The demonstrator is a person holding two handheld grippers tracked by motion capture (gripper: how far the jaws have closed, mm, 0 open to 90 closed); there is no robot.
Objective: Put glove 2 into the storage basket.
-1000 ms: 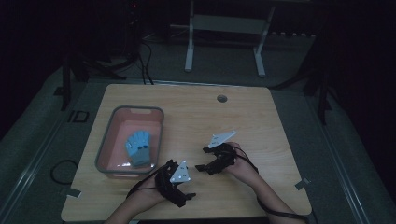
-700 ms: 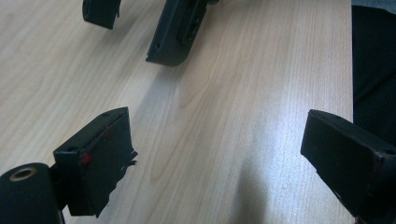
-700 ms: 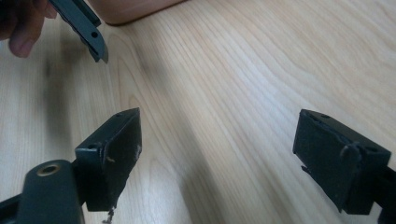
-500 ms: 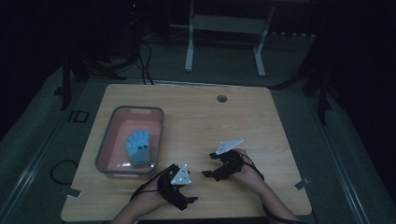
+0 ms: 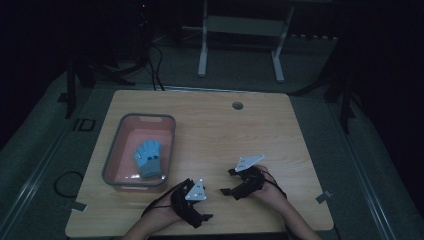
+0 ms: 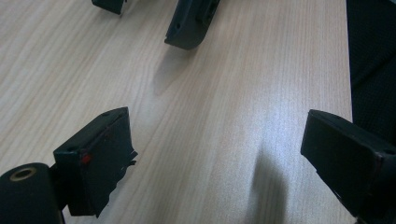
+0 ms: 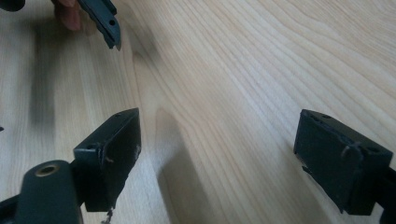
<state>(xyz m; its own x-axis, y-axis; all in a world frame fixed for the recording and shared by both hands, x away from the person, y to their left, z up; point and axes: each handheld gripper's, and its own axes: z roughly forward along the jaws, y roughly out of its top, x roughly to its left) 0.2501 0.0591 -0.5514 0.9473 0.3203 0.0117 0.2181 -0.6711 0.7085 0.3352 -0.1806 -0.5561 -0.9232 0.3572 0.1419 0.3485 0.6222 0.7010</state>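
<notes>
The pale wooden table [image 5: 215, 135] with rounded corners is lying mostly bare, and both hands are working close to its near edge. The left gripper [image 5: 197, 207] is sitting just inside that edge, left of the middle, its jaws standing wide apart with nothing but wood grain between them in the left gripper view. The right gripper [image 5: 231, 186] is hovering a little farther in, just right of the middle, its jaws likewise spread wide over bare wood in the right gripper view. The two are pointing roughly toward each other, near but apart.

The shallow grey-rimmed plastic tray [image 5: 112, 165] with a pinkish floor is standing by the left edge, its near end level with the grippers. The light blue knitted glove [image 5: 148, 157] is lying inside it, toward the tray's right wall, fingers pointing to the far edge. Wide open board is stretching across the centre, the right side and the far edge, broken only by a small round grey cable hole [image 5: 237, 105].

The room beyond is sinking into darkness, with a white metal frame [image 5: 240, 45] barely showing. The forearms are being cut off by the bottom of the high view.
</notes>
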